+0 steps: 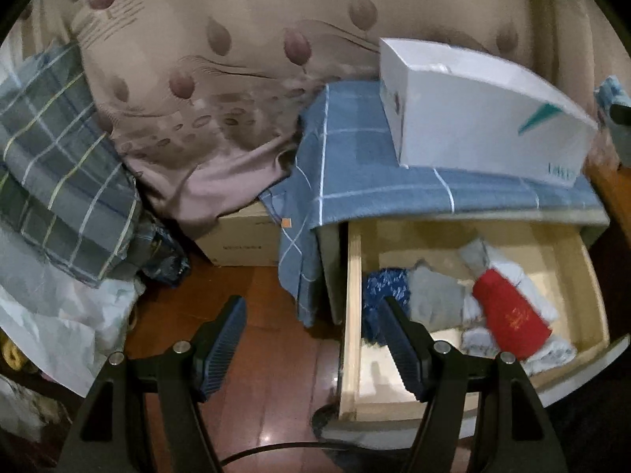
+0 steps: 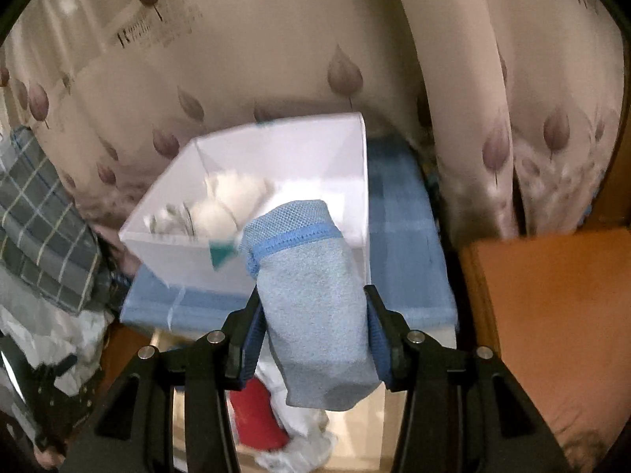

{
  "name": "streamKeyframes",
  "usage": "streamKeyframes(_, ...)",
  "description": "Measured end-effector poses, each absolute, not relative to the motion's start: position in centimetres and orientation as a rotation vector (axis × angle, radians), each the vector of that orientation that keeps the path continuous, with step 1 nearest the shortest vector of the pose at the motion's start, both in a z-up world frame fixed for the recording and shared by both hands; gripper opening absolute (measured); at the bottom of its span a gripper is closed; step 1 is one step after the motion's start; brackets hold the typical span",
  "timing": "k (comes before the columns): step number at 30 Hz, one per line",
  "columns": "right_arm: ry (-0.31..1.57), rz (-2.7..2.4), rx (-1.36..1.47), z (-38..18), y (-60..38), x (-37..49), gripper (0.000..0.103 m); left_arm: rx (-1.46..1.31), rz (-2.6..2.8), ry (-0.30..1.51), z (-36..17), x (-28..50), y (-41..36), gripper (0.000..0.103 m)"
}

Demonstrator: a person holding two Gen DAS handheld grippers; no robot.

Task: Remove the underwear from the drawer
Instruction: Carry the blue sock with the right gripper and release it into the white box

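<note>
Right hand-held gripper [image 2: 313,307] (angled down) clamps underwear [image 2: 311,307].

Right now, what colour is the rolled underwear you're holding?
Light blue underwear, brighter blue trim; right wrist view shows it best.

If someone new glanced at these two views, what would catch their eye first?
Probably the rolled light-blue underwear clamped in the right claw, held up before the open white box. Next, the bright red roll among pale folded garments in the open drawer, with the left claw empty above its corner.
</note>
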State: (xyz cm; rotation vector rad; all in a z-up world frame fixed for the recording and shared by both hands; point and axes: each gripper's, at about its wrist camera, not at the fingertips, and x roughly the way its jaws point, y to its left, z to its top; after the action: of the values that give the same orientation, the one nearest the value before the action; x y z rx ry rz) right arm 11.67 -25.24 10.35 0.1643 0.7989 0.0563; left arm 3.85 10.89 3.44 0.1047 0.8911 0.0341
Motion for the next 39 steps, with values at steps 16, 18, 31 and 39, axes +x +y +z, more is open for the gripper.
streamKeyframes(16, 0.85, 0.031, 0.113, 11.5, -22.6, 22.2, 0.045, 0.0, 0.08, 0.89, 2.0, 5.6, 7.9, 0.071)
streamKeyframes(18, 0.882, 0.029, 0.121, 10.6, -22.5, 23.3, 0.045, -0.002, 0.098, 0.884, 1.5, 5.7, 7.8, 0.071)
streamKeyframes(31, 0.999, -0.005, 0.103, 5.8, -21.9, 26.0, 0.048, -0.044, 0.104, 0.956, -1.1, 6.1, 6.9, 0.071)
streamKeyframes(39, 0.935, 0.025, 0.113, 8.1, -22.0, 24.2, 0.07, -0.1, 0.1, 0.989, -2.1, 5.9, 6.7, 0.071)
